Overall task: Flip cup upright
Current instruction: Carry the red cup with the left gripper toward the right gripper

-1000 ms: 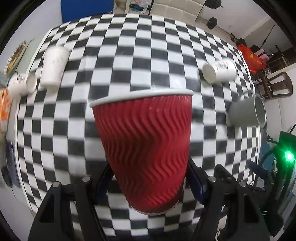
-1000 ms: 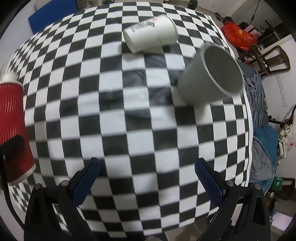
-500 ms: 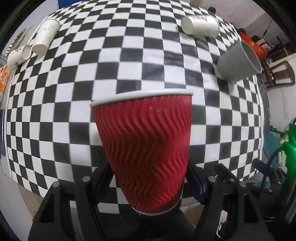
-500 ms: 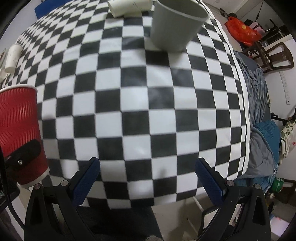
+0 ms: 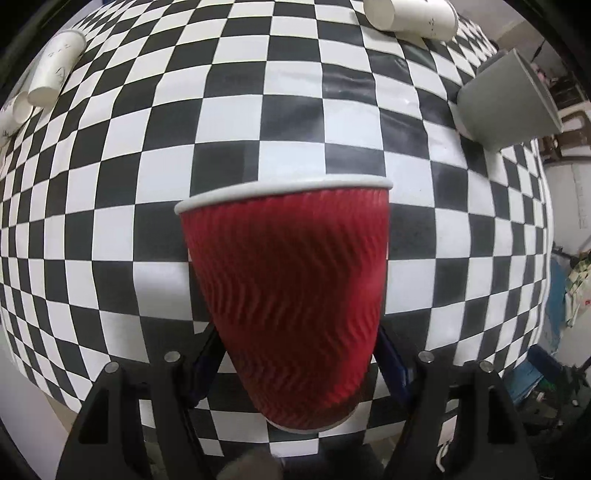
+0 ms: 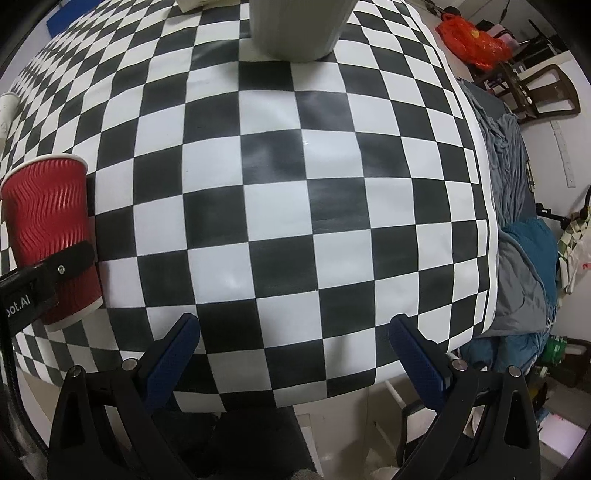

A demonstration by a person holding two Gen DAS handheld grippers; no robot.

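Observation:
My left gripper (image 5: 295, 354) is shut on a red ribbed paper cup (image 5: 291, 284), rim up, held upright near the front edge of the checkered table (image 5: 258, 122). The cup also shows at the left of the right wrist view (image 6: 51, 236), with a left finger (image 6: 70, 262) across its side. Whether its base touches the table I cannot tell. My right gripper (image 6: 295, 347) is open and empty over the table's front right part.
A grey cup (image 5: 509, 103) stands upright at the right, also at the top of the right wrist view (image 6: 299, 29). White paper cups lie on their sides at the back (image 5: 410, 16) and far left (image 5: 55, 74). Chairs and clothes are to the right (image 6: 517, 221).
Both grippers have tilted and come lower and closer toward the table's front edge. The red cup stays gripped in the left one. The grey cup now stands upright, apart from the right gripper.

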